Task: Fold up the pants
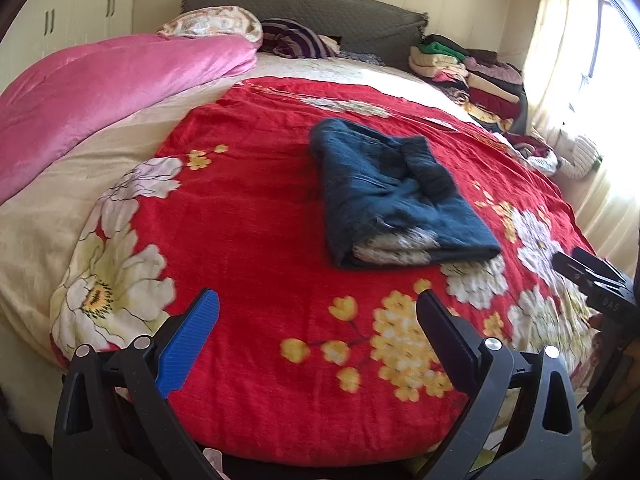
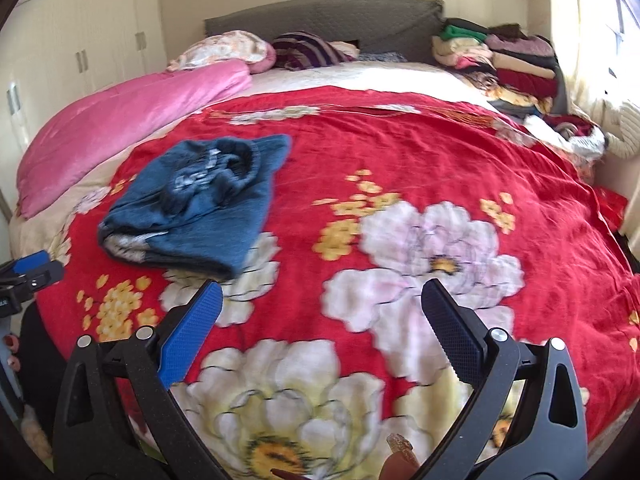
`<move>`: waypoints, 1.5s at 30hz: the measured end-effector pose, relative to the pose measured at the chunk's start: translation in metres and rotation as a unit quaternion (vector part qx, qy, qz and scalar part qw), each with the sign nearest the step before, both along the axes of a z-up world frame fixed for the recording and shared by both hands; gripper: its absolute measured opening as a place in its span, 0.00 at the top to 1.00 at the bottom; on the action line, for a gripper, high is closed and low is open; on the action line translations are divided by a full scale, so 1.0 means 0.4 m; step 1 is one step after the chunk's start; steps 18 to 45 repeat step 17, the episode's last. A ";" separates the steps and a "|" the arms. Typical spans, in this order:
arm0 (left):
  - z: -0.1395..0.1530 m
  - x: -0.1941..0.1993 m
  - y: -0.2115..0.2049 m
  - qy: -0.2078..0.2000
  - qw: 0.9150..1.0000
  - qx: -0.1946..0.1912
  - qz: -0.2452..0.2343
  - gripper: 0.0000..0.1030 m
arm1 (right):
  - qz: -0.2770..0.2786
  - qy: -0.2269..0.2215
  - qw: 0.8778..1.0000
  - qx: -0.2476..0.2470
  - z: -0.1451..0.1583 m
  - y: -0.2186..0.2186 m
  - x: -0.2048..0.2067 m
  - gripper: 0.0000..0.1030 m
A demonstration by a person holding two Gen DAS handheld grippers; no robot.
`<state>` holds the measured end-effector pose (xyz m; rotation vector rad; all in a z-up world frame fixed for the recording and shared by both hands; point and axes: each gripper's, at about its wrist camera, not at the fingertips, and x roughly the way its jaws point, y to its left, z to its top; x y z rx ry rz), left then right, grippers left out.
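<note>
A compact bundle of blue pants [image 1: 396, 196] is seen lying folded on a red floral blanket [image 1: 256, 248] spread over the bed, near its foot. The left gripper [image 1: 318, 320] and right gripper [image 2: 322, 308] are held spread wide and empty, short of the bundle and apart from it. The soft, nubby fabric, with pale lining showing at one end, could be sprung open if the loosely rumpled top layer were snagged.

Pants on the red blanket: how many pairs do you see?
1. A single blue folded pair lies on the red floral blanket, ahead of both open grippers. The clothes stack by the headboard may hide others.
</note>
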<state>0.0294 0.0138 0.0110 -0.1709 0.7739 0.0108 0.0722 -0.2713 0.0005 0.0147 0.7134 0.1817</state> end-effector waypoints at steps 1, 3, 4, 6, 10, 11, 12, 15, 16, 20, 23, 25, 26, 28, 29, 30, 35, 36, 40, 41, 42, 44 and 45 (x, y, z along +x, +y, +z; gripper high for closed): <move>0.001 0.010 0.024 -0.003 1.000 -0.004 0.006 0.04 | -0.017 -0.003 1.000 -0.004 0.004 -0.031 0.010 0.09; 0.008 0.050 0.096 -0.008 1.000 -0.009 0.029 0.04 | -0.043 -0.006 0.999 -0.012 0.010 -0.089 0.034 0.09; 0.009 0.069 0.123 -0.006 0.999 -0.007 0.040 0.04 | -0.061 0.005 0.998 -0.003 0.011 -0.137 0.056 0.09; 0.001 0.149 0.213 0.010 0.997 0.017 0.080 0.04 | -0.099 0.025 0.994 0.024 0.012 -0.242 0.107 0.09; -0.041 0.307 0.368 0.058 0.986 0.049 0.146 0.04 | -0.174 0.030 0.984 -0.011 0.004 -0.425 0.210 0.09; -0.056 0.345 0.405 0.070 0.984 0.048 0.158 0.04 | -0.189 0.035 0.981 -0.020 -0.003 -0.465 0.237 0.09; -0.068 0.372 0.432 0.079 0.982 0.044 0.163 0.04 | -0.204 0.047 0.977 -0.023 -0.014 -0.519 0.278 0.09; -0.111 0.464 0.513 0.101 0.976 0.036 0.189 0.04 | -0.242 0.073 0.967 -0.041 -0.050 -0.624 0.373 0.09; -0.123 0.488 0.533 0.100 0.975 0.036 0.197 0.04 | -0.255 0.076 0.963 -0.051 -0.060 -0.641 0.394 0.09; -0.132 0.506 0.539 0.101 0.973 0.050 0.200 0.04 | -0.264 0.075 0.960 -0.061 -0.070 -0.657 0.417 0.09; -0.132 0.506 0.539 0.101 0.973 0.050 0.200 0.04 | -0.264 0.075 0.960 -0.061 -0.070 -0.657 0.417 0.09; -0.132 0.506 0.539 0.101 0.973 0.050 0.200 0.04 | -0.264 0.075 0.960 -0.061 -0.070 -0.657 0.417 0.09; -0.132 0.506 0.539 0.101 0.973 0.050 0.200 0.04 | -0.264 0.075 0.960 -0.061 -0.070 -0.657 0.417 0.09; -0.132 0.506 0.539 0.101 0.973 0.050 0.200 0.04 | -0.264 0.075 0.960 -0.061 -0.070 -0.657 0.417 0.09; -0.132 0.506 0.539 0.101 0.973 0.050 0.200 0.04 | -0.264 0.075 0.960 -0.061 -0.070 -0.657 0.417 0.09; -0.132 0.506 0.539 0.101 0.973 0.050 0.200 0.04 | -0.264 0.075 0.960 -0.061 -0.070 -0.657 0.417 0.09; -0.132 0.506 0.539 0.101 0.973 0.050 0.200 0.04 | -0.264 0.075 0.960 -0.061 -0.070 -0.657 0.417 0.09; -0.132 0.506 0.539 0.101 0.973 0.050 0.200 0.04 | -0.264 0.075 0.960 -0.061 -0.070 -0.657 0.417 0.09; -0.132 0.506 0.539 0.101 0.973 0.050 0.200 0.04 | -0.264 0.075 0.960 -0.061 -0.070 -0.657 0.417 0.09; -0.132 0.506 0.539 0.101 0.973 0.050 0.200 0.04 | -0.264 0.075 0.960 -0.061 -0.070 -0.657 0.417 0.09; -0.132 0.506 0.539 0.101 0.973 0.050 0.200 0.04 | -0.264 0.075 0.960 -0.061 -0.070 -0.657 0.417 0.09; -0.132 0.506 0.539 0.101 0.973 0.050 0.200 0.04 | -0.264 0.075 0.960 -0.061 -0.070 -0.657 0.417 0.09; -0.132 0.506 0.539 0.101 0.973 0.050 0.200 0.04 | -0.264 0.075 0.960 -0.061 -0.070 -0.657 0.417 0.09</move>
